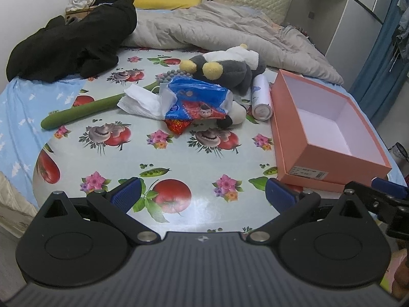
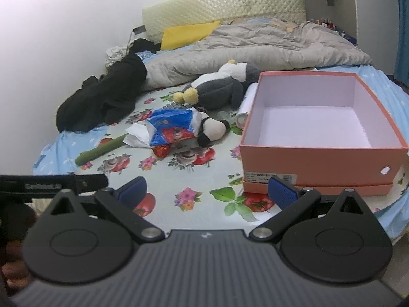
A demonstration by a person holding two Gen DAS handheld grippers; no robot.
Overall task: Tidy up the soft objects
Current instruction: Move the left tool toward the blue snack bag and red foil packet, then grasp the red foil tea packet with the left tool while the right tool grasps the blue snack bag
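Both tools hover low over the near edge of the round tabletop with its glossy fruit-and-flower oilcloth. The left tool has its blue-padded fingers spread wide and holds nothing; the right tool is likewise spread and empty. No soft object has yet reached the open salmon-pink cardboard box, whose pale interior is bare; you are at the approach stage.

Your nearest candidates lie in a cluster at mid-table, left of the box. The grey-and-white plush toy with yellow pompom feet lies on its side, farthest back. In front of it sits a small black-and-white stuffed toy, partly covered by a crumpled blue-and-red plastic tissue pack with white tissue spilling out.

Recommended handling:
- Take the large plush across its body, not by a foot, so it does not dangle.
- Close gently; plush should compress and may slip.
- Lift the tissue pack clear before you reach for the small toy beneath it.
- Leave the white cylindrical spray can, just beside the box wall, and the long green cucumber-shaped object; whether the latter is soft cannot be judged.
- Lower into the box rather than drop from height.
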